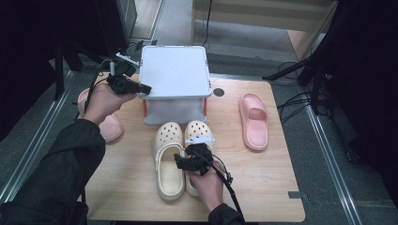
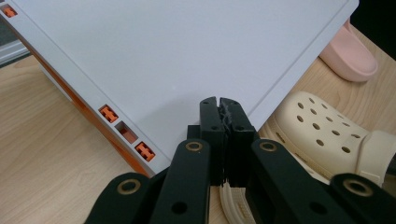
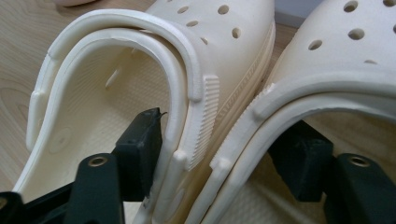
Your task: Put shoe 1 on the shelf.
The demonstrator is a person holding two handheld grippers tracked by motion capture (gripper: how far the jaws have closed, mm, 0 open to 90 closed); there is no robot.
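Note:
Two cream perforated clogs lie side by side at the table's middle, the left clog and the right clog. My right gripper comes in from their heel ends. In the right gripper view, one jaw sits inside the left clog and the other inside the right clog, so the gripper pinches their touching inner walls together. My left gripper hovers at the front left corner of a white shelf. Its jaws are pressed together with nothing between them, above the shelf top.
One pink slide lies to the right of the shelf, and another pink slide lies at the table's left edge under my left forearm. The wooden table has bare room at its front right. Dark stands and cables surround it.

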